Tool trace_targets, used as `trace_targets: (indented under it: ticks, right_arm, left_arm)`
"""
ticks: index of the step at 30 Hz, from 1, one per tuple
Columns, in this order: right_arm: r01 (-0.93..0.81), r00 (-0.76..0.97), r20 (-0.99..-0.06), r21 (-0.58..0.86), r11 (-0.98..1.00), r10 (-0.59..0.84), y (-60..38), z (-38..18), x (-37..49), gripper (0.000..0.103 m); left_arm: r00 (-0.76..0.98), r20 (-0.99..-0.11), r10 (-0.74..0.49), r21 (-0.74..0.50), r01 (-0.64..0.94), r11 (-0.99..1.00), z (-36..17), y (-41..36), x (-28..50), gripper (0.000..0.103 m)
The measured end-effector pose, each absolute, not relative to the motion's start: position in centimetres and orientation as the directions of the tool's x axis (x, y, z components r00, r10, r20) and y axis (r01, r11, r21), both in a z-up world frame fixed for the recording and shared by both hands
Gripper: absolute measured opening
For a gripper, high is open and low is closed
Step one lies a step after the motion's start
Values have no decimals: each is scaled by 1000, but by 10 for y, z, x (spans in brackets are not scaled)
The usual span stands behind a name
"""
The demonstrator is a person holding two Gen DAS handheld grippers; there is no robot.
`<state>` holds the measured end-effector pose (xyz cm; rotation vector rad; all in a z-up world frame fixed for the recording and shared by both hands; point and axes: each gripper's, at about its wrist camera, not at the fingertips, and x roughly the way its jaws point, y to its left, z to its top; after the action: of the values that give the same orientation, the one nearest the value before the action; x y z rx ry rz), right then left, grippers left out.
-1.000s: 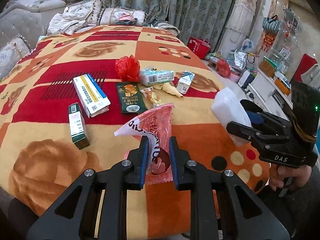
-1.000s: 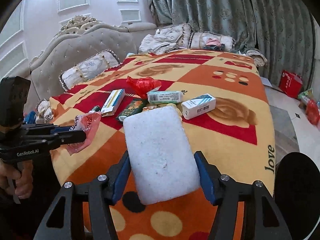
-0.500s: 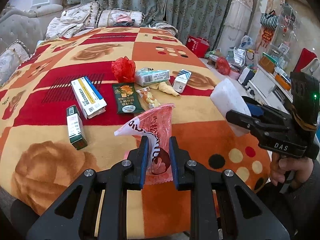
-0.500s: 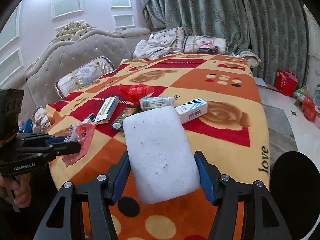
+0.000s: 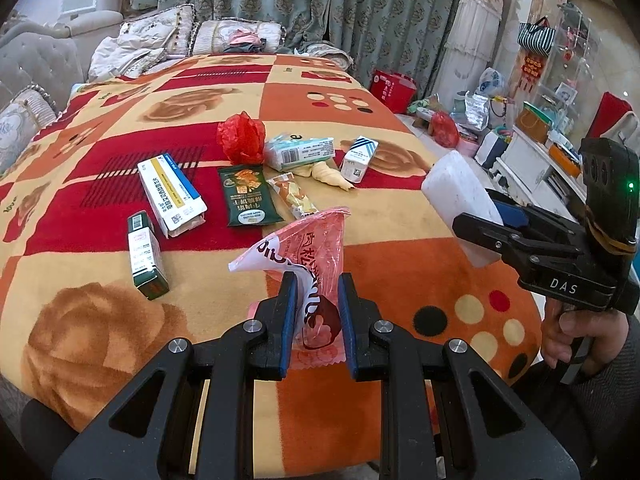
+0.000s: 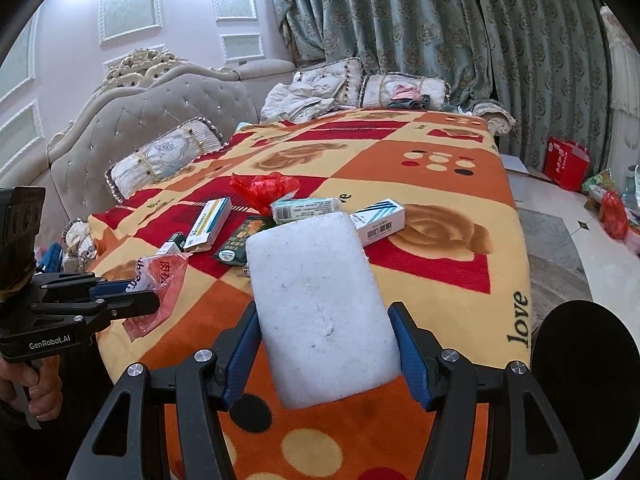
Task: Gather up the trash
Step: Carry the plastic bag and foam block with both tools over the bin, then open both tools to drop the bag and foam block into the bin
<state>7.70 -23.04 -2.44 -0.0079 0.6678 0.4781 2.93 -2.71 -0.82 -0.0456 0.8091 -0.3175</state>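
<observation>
My left gripper (image 5: pixel 316 300) is shut on a pink snack wrapper (image 5: pixel 312 252) and holds it above the near edge of the bed; it also shows in the right wrist view (image 6: pixel 154 280). My right gripper (image 6: pixel 324 344) is shut on a white foam block (image 6: pixel 320 304), seen at the right in the left wrist view (image 5: pixel 456 200). On the blanket lie a red plastic bag (image 5: pixel 241 138), a blue-yellow box (image 5: pixel 172 192), a green box (image 5: pixel 144 256), a dark green packet (image 5: pixel 248 196), a small snack pack (image 5: pixel 294 196), a teal tissue pack (image 5: pixel 300 152) and a blue-striped white box (image 5: pixel 359 158).
The bed with an orange and red blanket (image 5: pixel 380 256) fills the view, pillows (image 6: pixel 160 156) and a grey headboard (image 6: pixel 152 112) at its far side. Clutter, a red bag (image 5: pixel 392 84) and low shelves stand on the floor to the right. A black round object (image 6: pixel 584 368) sits near my right gripper.
Both grippers have pulled back and risen slightly from the bed, each keeping its hold. The items on the blanket have not moved.
</observation>
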Motion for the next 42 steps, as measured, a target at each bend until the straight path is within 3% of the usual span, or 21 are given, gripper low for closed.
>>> trace_targets:
  ticks: [15,28,35,42]
  right_arm:
    - [-371,727,-565,154,916,390,-250,-19,75,61]
    - [-24,844,-519,219,975,138,-344,-12,68,61]
    - [263,796,-601,238,935,-70,-415,-28,67,61]
    - [378,723,-678,229,897,-132,-454,-44,67,61]
  left_arm:
    - [654,-677,-337,-151,324,934,5,-56,41,18]
    - [614,-655,-442,-151,466,872,15,-132,54,18]
    - [535,-655,-534,-165,588,792,17,-204,76,18]
    - [435,-688,-580,-196,659,726,4,-276,108,18]
